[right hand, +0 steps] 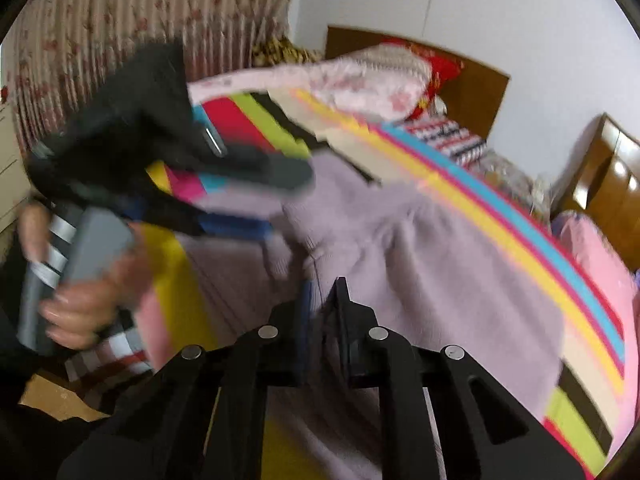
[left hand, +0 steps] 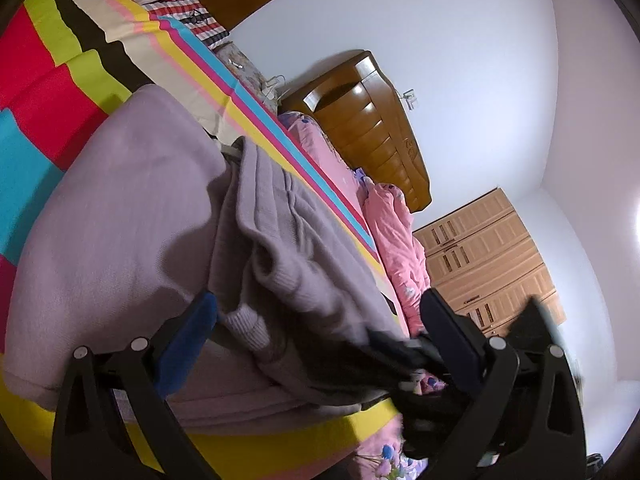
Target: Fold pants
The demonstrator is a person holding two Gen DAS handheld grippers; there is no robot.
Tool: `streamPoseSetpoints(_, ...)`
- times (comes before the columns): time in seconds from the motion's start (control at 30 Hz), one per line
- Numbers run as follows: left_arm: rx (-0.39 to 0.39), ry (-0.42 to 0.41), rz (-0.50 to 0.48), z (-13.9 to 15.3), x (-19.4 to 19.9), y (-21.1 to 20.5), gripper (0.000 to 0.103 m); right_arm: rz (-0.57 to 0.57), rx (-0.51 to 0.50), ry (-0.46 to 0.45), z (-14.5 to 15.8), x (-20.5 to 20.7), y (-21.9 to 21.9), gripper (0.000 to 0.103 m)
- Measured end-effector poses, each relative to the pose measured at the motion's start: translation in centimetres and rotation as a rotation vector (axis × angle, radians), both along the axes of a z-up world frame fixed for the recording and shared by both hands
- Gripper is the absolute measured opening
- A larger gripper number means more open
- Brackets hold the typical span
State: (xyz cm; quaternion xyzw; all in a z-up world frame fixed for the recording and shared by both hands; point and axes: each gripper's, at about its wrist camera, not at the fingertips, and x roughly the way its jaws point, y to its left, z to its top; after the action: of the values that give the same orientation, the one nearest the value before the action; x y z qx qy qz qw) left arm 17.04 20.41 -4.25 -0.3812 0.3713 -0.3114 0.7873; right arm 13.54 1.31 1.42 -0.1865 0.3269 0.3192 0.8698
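Lilac knit pants [left hand: 132,216] lie on a striped multicoloured bedspread [left hand: 36,80]. In the left wrist view my left gripper [left hand: 320,320] is open, its fingers [left hand: 192,336] wide apart around a bunched fold and ribbed cuff of the pants. My right gripper shows there too, blurred, at the lower right [left hand: 416,360]. In the right wrist view my right gripper [right hand: 322,292] is shut on a raised fold of the pants [right hand: 420,264]. The left gripper [right hand: 256,196] shows at the left, open, its blue-padded finger at the fabric edge.
A pink quilt [left hand: 396,240] lies along the bed's far side, with pillows [right hand: 360,80] at the headboard. A brown wooden cabinet [left hand: 372,128] and a light wardrobe [left hand: 492,256] stand by the wall. A floral curtain [right hand: 120,20] hangs behind the bed.
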Motion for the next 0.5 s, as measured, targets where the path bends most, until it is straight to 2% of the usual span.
streamPoseSetpoints(0.07, -0.012, -0.009, 0.005, -0.1, -0.3, 0.3, 0.101, 0.021, 0.01, 0.002, 0.3, -0.3, 0.6, 0.011)
streamPoseSetpoints(0.1, -0.015, -0.012, 0.007, -0.1, -0.3, 0.4, 0.101, 0.035, 0.001, 0.025, -0.4, -0.3, 0.9, 0.004)
streamPoseSetpoints(0.17, -0.012, -0.014, 0.007, -0.1, -0.4, 0.4, 0.101, 0.056, -0.062, 0.072, -2.8, -0.6, 1.8, 0.005)
streamPoseSetpoints(0.2, -0.008, -0.013, 0.003, 0.0, -0.4, 0.4, 0.101, 0.067, -0.126, 0.089, -5.0, -0.5, 2.4, 0.005)
streamPoseSetpoints(0.23, -0.003, -0.012, 0.001, -0.1, -0.3, 0.2, 0.101, 0.068, -0.12, 0.057, -4.8, -0.6, 2.4, 0.006)
streamPoseSetpoints(0.3, 0.002, -0.014, -0.004, 0.0, -0.2, 0.2, 0.101, 0.054, -0.085, 0.087, -4.2, -0.1, 2.1, 0.009)
streamPoseSetpoints(0.33, 0.001, -0.016, -0.004, 0.0, -0.3, 0.2, 0.101, 0.055, -0.06, 0.094, -3.7, 0.0, 1.9, 0.014)
streamPoseSetpoints(0.4, -0.014, -0.021, 0.003, 0.0, -0.3, 0.4, 0.101, 0.065, 0.004, 0.103, -2.3, -0.2, 1.1, 0.038)
streamPoseSetpoints(0.43, -0.027, -0.023, 0.01, 0.0, -0.4, 0.6, 0.101, 0.064, 0.024, 0.103, -1.9, 0.0, 0.8, 0.047)
streamPoseSetpoints(0.47, -0.046, -0.023, 0.024, 0.1, -0.7, 0.9, 0.101, 0.053, 0.02, 0.09, -1.7, 0.0, 0.9, 0.07)
streamPoseSetpoints(0.5, -0.081, -0.025, 0.049, 0.3, -1.0, 1.5, 0.101, 0.028, -0.009, 0.062, -1.7, 0.1, 1.0, 0.076)
